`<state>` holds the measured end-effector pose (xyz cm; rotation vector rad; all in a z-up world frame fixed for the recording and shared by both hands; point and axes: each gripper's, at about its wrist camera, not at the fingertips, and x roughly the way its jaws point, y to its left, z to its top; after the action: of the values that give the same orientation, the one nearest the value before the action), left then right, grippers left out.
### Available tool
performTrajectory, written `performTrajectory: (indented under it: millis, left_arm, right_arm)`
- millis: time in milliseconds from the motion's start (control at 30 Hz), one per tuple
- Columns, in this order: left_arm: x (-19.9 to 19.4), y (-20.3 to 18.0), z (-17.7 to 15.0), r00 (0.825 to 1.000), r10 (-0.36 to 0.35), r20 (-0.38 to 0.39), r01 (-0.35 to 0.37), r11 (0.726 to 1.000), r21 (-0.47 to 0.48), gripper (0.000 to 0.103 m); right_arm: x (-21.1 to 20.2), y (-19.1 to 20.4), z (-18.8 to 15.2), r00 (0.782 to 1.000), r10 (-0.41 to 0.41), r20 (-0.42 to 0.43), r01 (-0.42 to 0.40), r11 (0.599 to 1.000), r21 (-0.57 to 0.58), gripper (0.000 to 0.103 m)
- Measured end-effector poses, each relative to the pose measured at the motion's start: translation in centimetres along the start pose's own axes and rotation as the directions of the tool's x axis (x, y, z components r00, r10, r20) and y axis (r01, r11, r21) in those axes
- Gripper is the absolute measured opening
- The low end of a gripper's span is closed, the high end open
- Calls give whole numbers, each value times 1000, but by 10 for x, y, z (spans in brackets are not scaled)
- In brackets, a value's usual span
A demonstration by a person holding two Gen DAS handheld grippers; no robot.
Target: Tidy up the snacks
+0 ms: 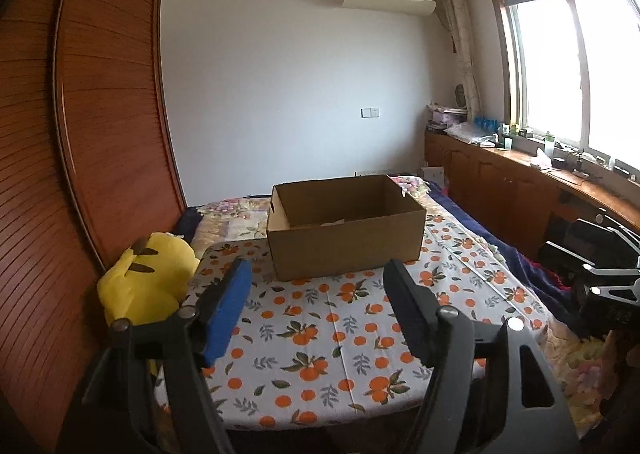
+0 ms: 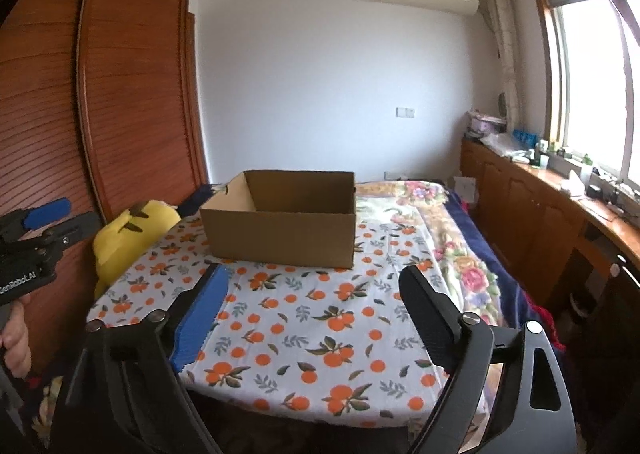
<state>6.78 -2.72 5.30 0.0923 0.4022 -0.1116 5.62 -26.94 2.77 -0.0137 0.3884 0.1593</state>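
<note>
Open cardboard box (image 1: 346, 228) sits on the orange-print cloth (image 1: 340, 334) covering the bed, ahead of both tools. No snacks clearly visible; a pale scrap shows inside the box, too small to identify. Left hand-held gripper (image 1: 320, 314): jaws spread, nothing between. Right hand-held gripper (image 2: 316, 318): jaws spread, empty. Box looks light and stiff but thin-walled; best taken by pinching 1 wall at the rim. Yellow plush (image 1: 148, 278) at bed's left edge.

A brown cardboard box (image 1: 346, 250) stands upright and open-topped on the orange-patterned cloth (image 1: 340, 334); its contents are barely visible.
</note>
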Motion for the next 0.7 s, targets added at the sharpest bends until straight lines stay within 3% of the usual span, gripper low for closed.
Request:
performTrajectory:
  millis: [133, 200, 267, 333, 700]
  left_arm:
    - [-6, -3, -12, 1000, 3, -8, -3, 1000, -25, 73]
    - [-10, -5, -19, 1000, 19, -6, -19, 1000, -19, 78]
    - [-12, -8, -24, 1000, 25, -7, -25, 1000, -11, 95]
    - [-15, -10, -29, 1000, 19, -1, -19, 1000, -7, 101]
    - [-28, -12, -52, 1000, 28, -3, -28, 999, -21, 103]
  right_arm:
    - [-9, -3, -8, 1000, -9, 14, 8, 1000, 24, 103]
    - [-10, -4, -11, 1000, 0, 17, 0, 1000, 26, 103]
    - [-8, -6, -18, 1000, -15, 9, 15, 1000, 7, 103]
    - [-7, -7, -20, 1000, -24, 7, 24, 1000, 9, 103]
    - [-14, -5, -40, 1000, -31, -2, 31, 999, 20, 103]
